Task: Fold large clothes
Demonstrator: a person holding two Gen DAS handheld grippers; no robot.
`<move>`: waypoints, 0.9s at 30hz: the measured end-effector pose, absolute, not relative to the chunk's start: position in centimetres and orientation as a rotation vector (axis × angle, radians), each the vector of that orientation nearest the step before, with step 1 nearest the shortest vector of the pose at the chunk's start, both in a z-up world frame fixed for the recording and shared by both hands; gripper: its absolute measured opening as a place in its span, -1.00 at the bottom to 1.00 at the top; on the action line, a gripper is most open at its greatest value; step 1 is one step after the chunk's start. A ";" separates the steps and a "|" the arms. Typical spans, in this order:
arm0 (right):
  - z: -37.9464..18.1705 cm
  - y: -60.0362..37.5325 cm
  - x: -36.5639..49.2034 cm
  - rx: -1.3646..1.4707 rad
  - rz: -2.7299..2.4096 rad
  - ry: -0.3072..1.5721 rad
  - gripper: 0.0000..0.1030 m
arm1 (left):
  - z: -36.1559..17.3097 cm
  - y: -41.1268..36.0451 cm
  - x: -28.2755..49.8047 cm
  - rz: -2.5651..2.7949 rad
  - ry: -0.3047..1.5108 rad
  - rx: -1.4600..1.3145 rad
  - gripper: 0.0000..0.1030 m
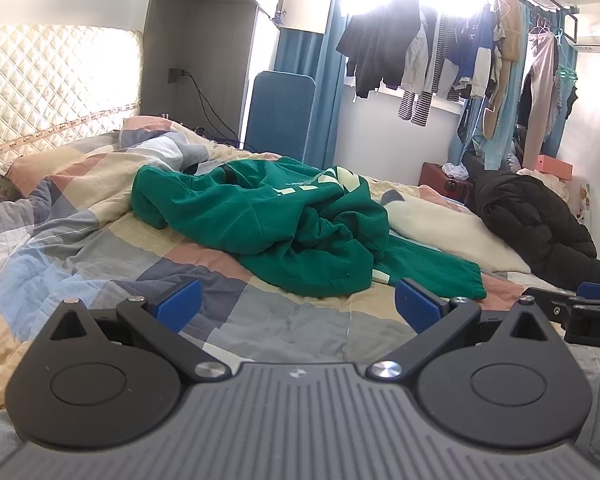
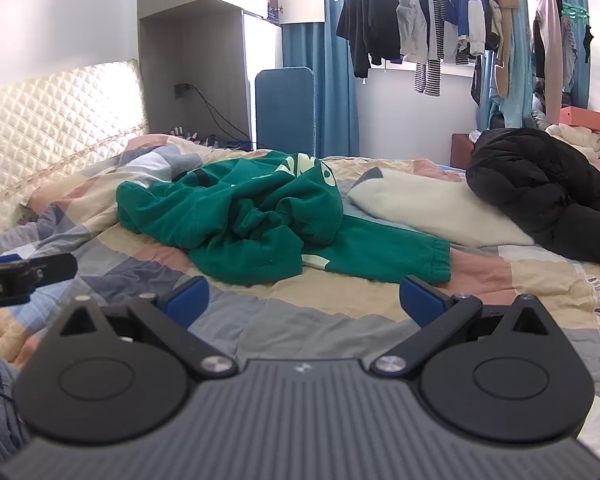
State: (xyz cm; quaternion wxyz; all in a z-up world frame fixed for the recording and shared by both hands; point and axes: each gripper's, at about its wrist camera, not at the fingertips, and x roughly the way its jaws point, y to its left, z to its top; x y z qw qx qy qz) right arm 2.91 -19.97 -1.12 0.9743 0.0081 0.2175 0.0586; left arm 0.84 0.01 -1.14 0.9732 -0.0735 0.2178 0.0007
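Headboard (image 1: pixel 52 80): quilted cream panel along the left edge of the bed.
Quilt (image 1: pixel 100 248): patchwork squares of blue, grey, pink and cream, rumpled, covering the bed.
Left gripper (image 1: pixel 298 306): low over the near edge of the bed, blue fingers (image 1: pixel 178 305) spread wide with nothing between them.
Green sweatshirt (image 1: pixel 268 220): crumpled in a heap at the middle of the bed, pale lettering showing on top, one sleeve trailing toward the near right.
Right gripper (image 2: pixel 304 302): beside the left one at the near edge, its fingers (image 2: pixel 420 300) also wide apart and empty, short of the sweatshirt.
Cream pillow (image 2: pixel 432 212): right of the sweatshirt.
Black puffer jacket (image 2: pixel 548 184): heaped at the right edge, lying over the pillow's far end.
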 end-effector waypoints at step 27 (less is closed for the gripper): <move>-2.2 -19.9 3.1 0.039 0.118 0.466 1.00 | -1.9 0.3 1.5 0.016 0.457 -0.162 1.00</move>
